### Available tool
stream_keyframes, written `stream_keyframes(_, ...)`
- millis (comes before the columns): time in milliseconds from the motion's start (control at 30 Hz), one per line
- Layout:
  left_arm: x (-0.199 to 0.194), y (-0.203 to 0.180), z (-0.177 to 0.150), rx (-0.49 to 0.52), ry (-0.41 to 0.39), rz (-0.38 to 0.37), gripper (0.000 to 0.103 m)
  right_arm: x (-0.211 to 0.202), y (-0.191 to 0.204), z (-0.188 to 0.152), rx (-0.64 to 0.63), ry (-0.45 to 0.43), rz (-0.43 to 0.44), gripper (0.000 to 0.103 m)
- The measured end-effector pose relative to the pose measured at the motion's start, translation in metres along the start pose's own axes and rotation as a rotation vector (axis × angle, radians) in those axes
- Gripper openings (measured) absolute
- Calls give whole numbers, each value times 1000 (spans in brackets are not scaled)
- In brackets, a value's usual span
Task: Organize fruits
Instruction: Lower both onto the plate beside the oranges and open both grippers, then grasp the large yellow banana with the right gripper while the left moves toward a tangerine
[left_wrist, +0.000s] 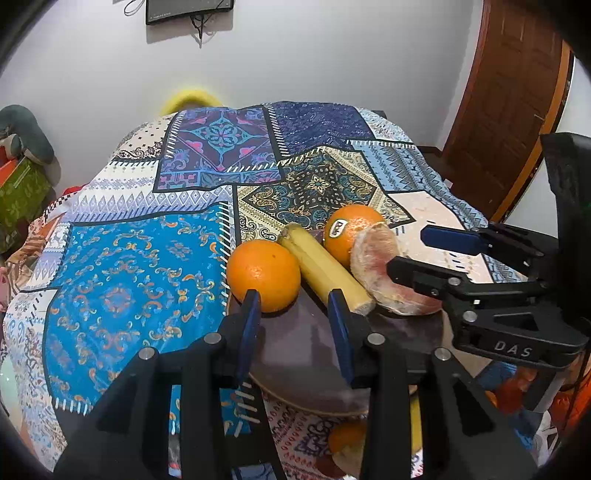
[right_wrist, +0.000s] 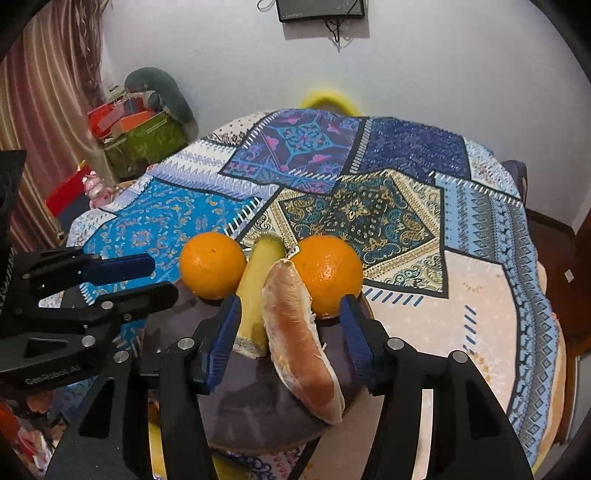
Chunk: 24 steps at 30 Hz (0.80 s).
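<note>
A dark round plate (right_wrist: 236, 413) sits on a table covered with a patchwork cloth (right_wrist: 388, 206), in the lower middle of both views. On the plate lie four pieces of fruit, bunched together at its far side.

In the right wrist view, one orange (right_wrist: 211, 265) is at the left, a banana (right_wrist: 258, 291) runs beside it from the centre towards the lower middle, a peeled grapefruit segment (right_wrist: 301, 339) lies across the front of the plate, and a second orange (right_wrist: 328, 275) sits to the right, touching the segment. The right gripper (right_wrist: 291, 332) is in the lower middle of the frame. Its blue-padded fingers stand partly open on either side of the segment and the end of the banana; the pads do not press on either, so it holds nothing.

In the left wrist view, the left gripper (left_wrist: 293, 321) fills the lower middle, its fingers open by a moderate gap with only bare plate between them. The left fingertip is in front of the unlabelled orange, the right fingertip just beside the cut end of the banana. The stickered orange sits behind the banana, right of centre.

Each gripper shows at the side edge of the other's view.
</note>
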<state>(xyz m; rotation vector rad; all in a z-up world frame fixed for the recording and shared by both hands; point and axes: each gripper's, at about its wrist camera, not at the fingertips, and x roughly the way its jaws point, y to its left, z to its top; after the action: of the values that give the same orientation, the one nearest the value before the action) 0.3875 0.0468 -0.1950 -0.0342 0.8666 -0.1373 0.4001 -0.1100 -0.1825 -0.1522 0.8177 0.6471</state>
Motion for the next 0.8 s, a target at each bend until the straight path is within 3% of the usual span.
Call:
stream_keyframes(400,-64,-10,-31,28,-24,-3,43,-63,15,-20,-9,-35,-16,53)
stream_keyframes(500,-74,-9,-44,40,-11,17,43,-76,25,-33,-17,-44,-26,64)
stream_keyframes(567,-79,-7,-54,41,2,26,43,-82,31,-42,-20,-51,-30,65)
stream_keyframes(800,-89,4,-84,13,42,19,44,-68,51,-69,-36,37,-10,65)
